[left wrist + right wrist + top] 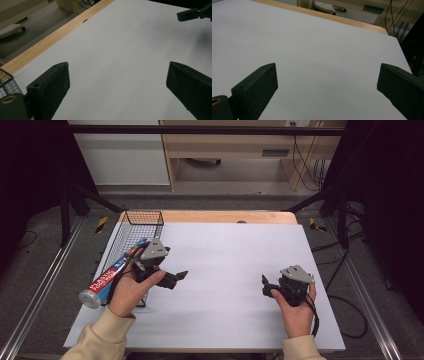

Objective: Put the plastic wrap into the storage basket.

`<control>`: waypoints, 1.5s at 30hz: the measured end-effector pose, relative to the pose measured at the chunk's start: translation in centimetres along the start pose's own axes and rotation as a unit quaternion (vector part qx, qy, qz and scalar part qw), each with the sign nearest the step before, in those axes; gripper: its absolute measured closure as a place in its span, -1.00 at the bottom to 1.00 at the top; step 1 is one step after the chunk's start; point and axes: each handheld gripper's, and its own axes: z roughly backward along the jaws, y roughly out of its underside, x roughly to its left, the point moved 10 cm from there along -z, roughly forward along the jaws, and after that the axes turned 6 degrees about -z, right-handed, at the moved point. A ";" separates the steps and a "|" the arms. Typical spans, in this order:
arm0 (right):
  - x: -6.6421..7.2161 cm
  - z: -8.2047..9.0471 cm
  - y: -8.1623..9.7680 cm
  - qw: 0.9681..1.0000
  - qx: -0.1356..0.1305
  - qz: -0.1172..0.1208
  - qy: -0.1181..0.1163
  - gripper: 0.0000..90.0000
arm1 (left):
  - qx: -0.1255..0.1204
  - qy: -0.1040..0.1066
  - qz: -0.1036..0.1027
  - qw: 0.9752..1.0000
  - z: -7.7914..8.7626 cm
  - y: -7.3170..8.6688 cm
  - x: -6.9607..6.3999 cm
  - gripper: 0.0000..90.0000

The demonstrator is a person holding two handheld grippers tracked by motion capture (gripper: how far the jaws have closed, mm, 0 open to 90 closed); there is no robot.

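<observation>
Left gripper (176, 277) hangs just right of the basket (131, 220), jaws apart and empty — nothing but bare white table (235, 270) between them. The roll (112, 272), a boxed food wrap by its label, lies slanted in the basket with one end poking past the near rim, right beside the left hand. Right gripper (266, 287) sits well off to the right, jaws wide, holding nothing either. Looks like the drop-off is done — next, I'd guess, both hands simply draw clear.
</observation>
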 end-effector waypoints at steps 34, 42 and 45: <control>-3.5 2.8 4.8 0.996 0.063 -0.050 -0.023 -0.89 | 0.033 0.045 -0.038 0.998 -7.2 4.4 -7.7 -0.90; -2.8 2.1 5.7 0.994 0.085 -0.049 -0.044 -0.86 | 0.032 0.031 -0.038 0.998 -6.1 6.4 -7.5 -0.90; -3.0 1.8 6.0 0.996 0.075 -0.039 -0.038 -0.82 | 0.018 0.017 -0.031 0.999 -5.5 6.7 -7.5 -0.90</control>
